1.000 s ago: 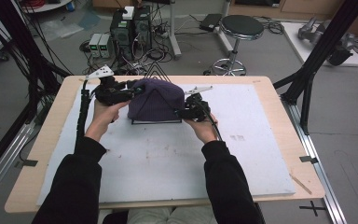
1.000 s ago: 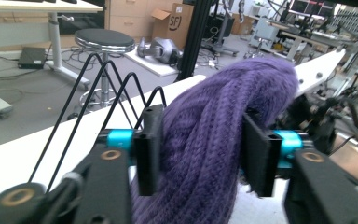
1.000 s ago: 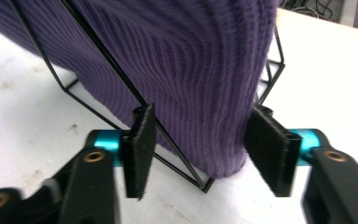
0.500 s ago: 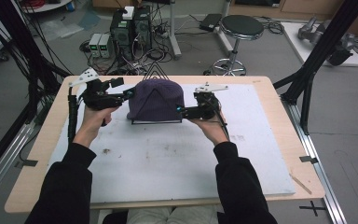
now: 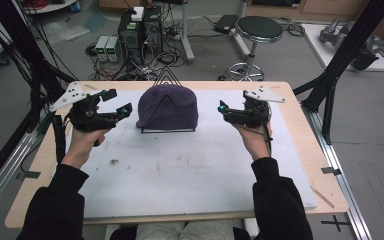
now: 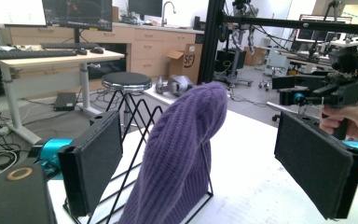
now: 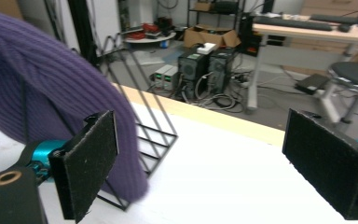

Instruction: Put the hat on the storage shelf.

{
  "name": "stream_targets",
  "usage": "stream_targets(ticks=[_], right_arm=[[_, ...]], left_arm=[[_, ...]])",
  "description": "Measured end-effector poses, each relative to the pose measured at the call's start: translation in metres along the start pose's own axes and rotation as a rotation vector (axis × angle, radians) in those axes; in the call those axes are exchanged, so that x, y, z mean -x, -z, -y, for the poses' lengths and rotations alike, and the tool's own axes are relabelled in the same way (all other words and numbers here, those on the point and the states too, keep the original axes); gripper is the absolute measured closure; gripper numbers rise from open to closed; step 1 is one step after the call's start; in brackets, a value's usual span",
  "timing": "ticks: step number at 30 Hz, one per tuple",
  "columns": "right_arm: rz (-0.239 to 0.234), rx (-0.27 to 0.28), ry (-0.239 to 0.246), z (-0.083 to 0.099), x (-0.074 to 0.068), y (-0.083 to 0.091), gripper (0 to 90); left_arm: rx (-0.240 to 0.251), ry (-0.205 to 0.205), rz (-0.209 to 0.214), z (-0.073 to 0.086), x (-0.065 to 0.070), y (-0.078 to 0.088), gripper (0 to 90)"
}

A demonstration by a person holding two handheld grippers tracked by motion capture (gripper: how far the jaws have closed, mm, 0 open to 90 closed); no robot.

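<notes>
While their jaws have just been opening with nothing between them, the left tongs [image 5: 125, 109] and right tongs [image 5: 223, 107] are held apart on either side of the purple beanie [image 5: 167, 106], which is draped over a black wire stand [image 5: 167, 131] on the desk [image 5: 300, 150].

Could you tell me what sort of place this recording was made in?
Most likely a robotics lab or workshop: computer towers amid tangled cables on the floor, a black frame around the table, and workbenches with monitors.
</notes>
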State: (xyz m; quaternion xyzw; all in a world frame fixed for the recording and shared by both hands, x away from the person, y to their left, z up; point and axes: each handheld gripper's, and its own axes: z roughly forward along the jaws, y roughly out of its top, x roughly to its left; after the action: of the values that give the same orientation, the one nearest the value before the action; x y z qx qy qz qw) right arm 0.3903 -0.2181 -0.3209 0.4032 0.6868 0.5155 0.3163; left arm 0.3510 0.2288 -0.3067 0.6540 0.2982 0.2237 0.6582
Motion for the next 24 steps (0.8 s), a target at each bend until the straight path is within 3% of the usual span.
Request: stream_targets(ticks=[4,10,13,18,24], right_arm=[[0.025,0.007,-0.022,0.004,0.012,0.017,9.7],[0.036,-0.006,-0.035,0.023,0.021,0.033,9.7],[0.036,-0.008,-0.044,0.032,0.025,0.039,9.7],[0.037,-0.01,-0.06,0.045,0.027,0.047,9.8],[0.06,0.002,-0.045,0.061,0.025,0.055,9.8]], left_arm=[[-0.02,-0.022,-0.032,0.004,0.004,0.007,15.6],[-0.023,-0.02,-0.088,0.009,0.004,0.019,15.5],[-0.029,-0.045,-0.113,0.011,0.006,0.025,15.4],[-0.047,-0.071,-0.127,0.021,0.007,0.035,15.4],[-0.048,-0.08,-0.179,0.039,0.011,0.047,14.8]])
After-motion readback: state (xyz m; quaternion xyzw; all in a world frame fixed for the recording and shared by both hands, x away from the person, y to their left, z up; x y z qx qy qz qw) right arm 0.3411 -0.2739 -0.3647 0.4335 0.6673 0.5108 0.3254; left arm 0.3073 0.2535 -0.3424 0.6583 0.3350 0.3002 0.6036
